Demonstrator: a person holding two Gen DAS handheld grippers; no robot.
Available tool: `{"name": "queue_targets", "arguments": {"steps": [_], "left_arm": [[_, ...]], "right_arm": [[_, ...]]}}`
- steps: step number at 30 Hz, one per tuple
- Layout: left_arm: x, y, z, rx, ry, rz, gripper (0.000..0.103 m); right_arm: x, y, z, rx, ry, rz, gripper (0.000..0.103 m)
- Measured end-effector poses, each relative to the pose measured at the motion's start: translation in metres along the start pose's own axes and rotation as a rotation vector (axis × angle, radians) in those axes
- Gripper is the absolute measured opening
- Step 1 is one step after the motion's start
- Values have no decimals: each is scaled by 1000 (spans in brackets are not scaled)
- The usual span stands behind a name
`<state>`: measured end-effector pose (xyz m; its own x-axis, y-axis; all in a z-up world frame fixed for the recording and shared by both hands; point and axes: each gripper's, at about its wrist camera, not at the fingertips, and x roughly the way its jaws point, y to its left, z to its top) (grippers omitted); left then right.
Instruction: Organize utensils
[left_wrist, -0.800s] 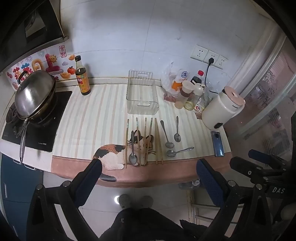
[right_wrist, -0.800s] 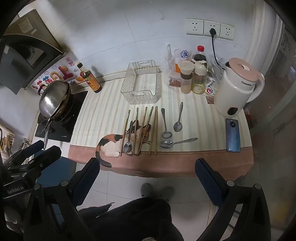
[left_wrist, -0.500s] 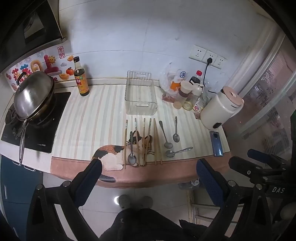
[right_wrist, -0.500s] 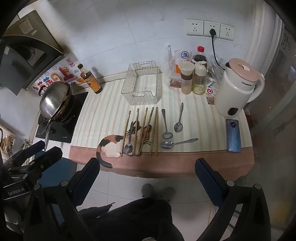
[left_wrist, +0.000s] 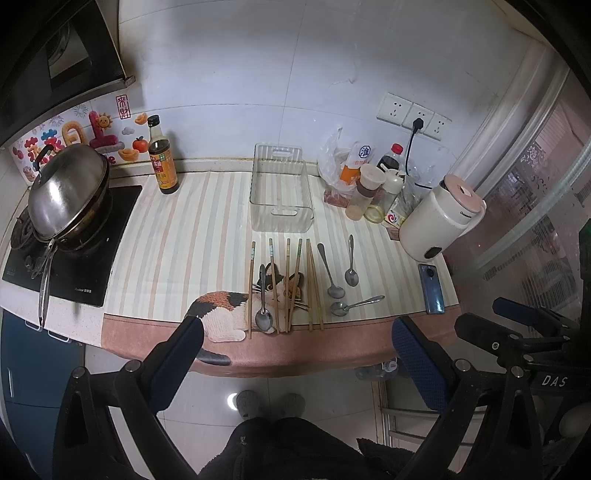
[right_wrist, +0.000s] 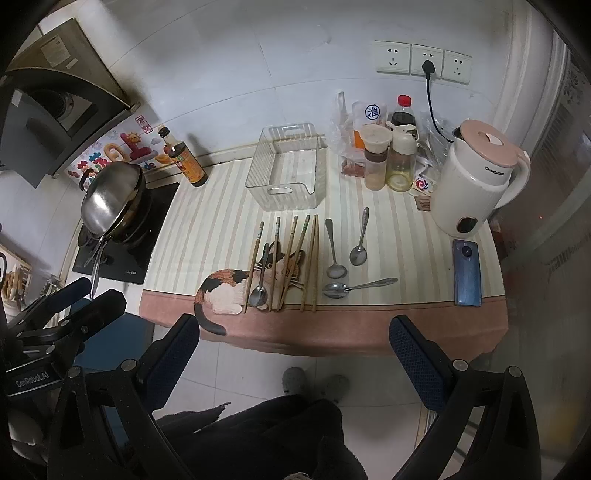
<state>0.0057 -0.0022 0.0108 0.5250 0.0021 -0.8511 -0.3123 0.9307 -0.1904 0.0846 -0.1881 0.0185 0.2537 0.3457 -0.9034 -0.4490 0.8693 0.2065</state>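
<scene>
Several wooden chopsticks (left_wrist: 289, 280) (right_wrist: 291, 258) lie side by side on the striped mat near the counter's front edge. A spoon (left_wrist: 263, 310) (right_wrist: 259, 288) lies among them, and three more spoons (left_wrist: 334, 275) (right_wrist: 334, 254) lie to their right. An empty clear plastic bin (left_wrist: 280, 192) (right_wrist: 288, 170) stands behind them. My left gripper (left_wrist: 295, 362) is open and empty, held above the floor in front of the counter. My right gripper (right_wrist: 295, 358) is also open and empty, at the same distance from the counter.
A lidded wok (left_wrist: 70, 195) sits on the stove at left, with a soy sauce bottle (left_wrist: 161, 162) beside it. Condiment bottles (right_wrist: 388, 155), a white kettle (right_wrist: 476, 181) and a blue phone (right_wrist: 467, 273) stand at right. My feet show on the tiled floor (left_wrist: 269, 404).
Both grippers have drifted slightly, the left view pulling back a little from the counter. Nothing on the counter has moved.
</scene>
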Motion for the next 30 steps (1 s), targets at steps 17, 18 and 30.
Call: {"name": "queue_targets", "arguments": {"steps": [17,18,30], "left_arm": [[0,1,2,-1,-4,-1,103],[0,1,1,1,-4,-2,103],[1,5,2,8,-8,-2,103]], "right_arm": [[1,2,-1,-8,-2,-4,103],[1,3,-1,-9,-2,-5,103],[2,3,1,-9,-7,-9,103]]}}
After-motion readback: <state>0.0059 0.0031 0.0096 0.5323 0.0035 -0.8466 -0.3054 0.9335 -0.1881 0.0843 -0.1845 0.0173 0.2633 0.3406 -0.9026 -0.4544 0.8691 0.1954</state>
